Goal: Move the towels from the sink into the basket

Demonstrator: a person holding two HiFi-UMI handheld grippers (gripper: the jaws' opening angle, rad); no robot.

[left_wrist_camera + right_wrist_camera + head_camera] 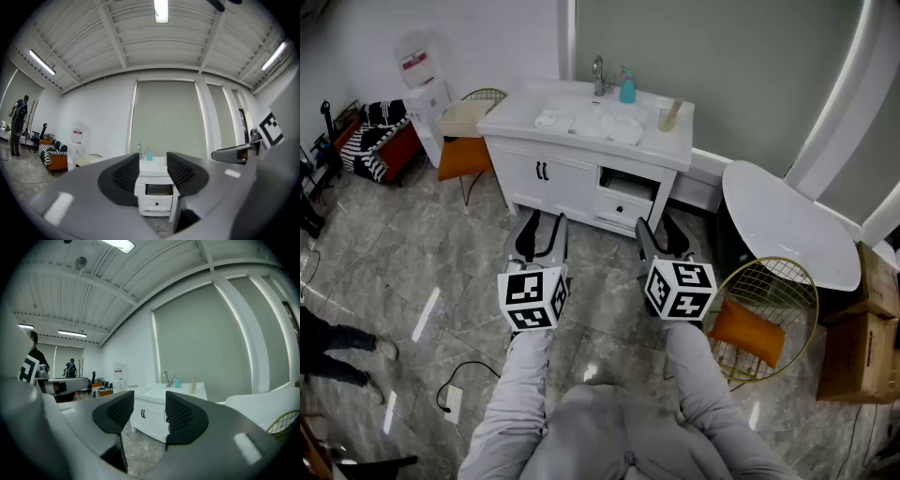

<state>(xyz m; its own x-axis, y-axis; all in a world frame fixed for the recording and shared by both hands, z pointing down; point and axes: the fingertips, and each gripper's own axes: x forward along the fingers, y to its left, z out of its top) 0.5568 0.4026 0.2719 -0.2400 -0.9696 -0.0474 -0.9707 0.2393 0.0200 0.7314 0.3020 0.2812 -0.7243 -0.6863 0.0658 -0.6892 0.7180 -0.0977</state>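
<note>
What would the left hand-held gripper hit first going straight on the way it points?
Probably the white vanity cabinet, around its open drawer, which sits framed between the parted jaws of the left hand-held gripper. Only floor shows before it; depth is hard to judge.

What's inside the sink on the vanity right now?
White towels lie crumpled in the sink. They cover most of its bottom, so anything beneath them can't be seen.

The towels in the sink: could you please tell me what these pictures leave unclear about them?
1. Head view: towels white against the white sink, too small to count.
2. Left gripper view: the counter, seen edge-on, hides the sink's inside.
3. Right gripper view: same low angle; towels indistinct.
</note>
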